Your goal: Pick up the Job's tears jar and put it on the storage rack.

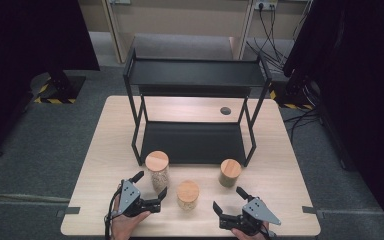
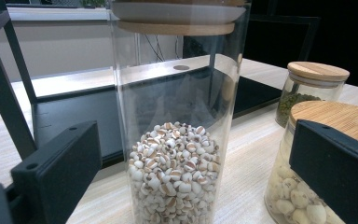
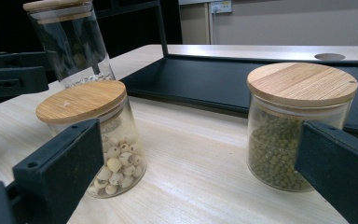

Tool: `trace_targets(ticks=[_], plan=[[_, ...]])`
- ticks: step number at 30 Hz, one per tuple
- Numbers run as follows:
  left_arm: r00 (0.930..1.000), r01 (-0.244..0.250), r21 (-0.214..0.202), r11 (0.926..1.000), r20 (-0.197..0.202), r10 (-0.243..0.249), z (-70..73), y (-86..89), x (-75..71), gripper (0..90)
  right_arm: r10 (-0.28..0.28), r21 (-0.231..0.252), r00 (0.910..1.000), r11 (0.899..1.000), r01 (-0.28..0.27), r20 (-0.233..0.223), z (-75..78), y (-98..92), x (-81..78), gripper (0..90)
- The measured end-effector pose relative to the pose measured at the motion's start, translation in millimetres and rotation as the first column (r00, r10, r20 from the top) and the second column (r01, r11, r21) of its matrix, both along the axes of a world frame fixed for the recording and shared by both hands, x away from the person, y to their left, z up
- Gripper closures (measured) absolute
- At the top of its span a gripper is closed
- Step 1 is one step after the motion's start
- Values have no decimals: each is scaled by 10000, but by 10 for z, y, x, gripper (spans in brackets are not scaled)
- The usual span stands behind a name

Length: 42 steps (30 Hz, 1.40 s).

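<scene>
Three glass jars with wooden lids stand on the wooden table [image 1: 100, 165]. The tall jar [image 1: 157, 169] [image 2: 175, 140] [image 3: 70, 42] holds small pale grains. A short jar [image 1: 187, 195] [image 3: 93, 135] holds larger white seeds, and another short jar [image 1: 229, 172] [image 3: 298, 126] holds green beans. My left gripper [image 1: 150, 184] [image 2: 198, 158] is open around the tall jar's lower part, with a gap on both sides. My right gripper [image 1: 229, 200] [image 3: 196, 172] is open near the front edge, facing the bare table between the two short jars.
A black two-tier shelf [image 1: 195, 75] stands on the table behind the jars, its lower tray [image 1: 192, 142] bare. A round hole [image 1: 225, 110] sits in the tabletop at the back. Grey carpet, dark curtains and cables surround the table.
</scene>
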<state>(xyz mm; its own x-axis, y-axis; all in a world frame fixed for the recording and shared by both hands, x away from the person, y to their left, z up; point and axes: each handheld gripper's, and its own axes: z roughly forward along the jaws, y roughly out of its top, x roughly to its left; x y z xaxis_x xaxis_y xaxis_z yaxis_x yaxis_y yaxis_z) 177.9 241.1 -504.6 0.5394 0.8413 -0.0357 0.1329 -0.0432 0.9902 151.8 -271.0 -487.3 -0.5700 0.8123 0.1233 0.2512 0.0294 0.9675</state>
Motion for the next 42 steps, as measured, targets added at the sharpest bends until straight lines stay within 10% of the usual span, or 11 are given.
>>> trace_targets(ticks=[42], plan=[[9998, -202, -93, 9998, -12, 202, 20, -28, 58, 24, 257, 242, 9997, 9994, -256, -34, -2, 7, -2, 18]])
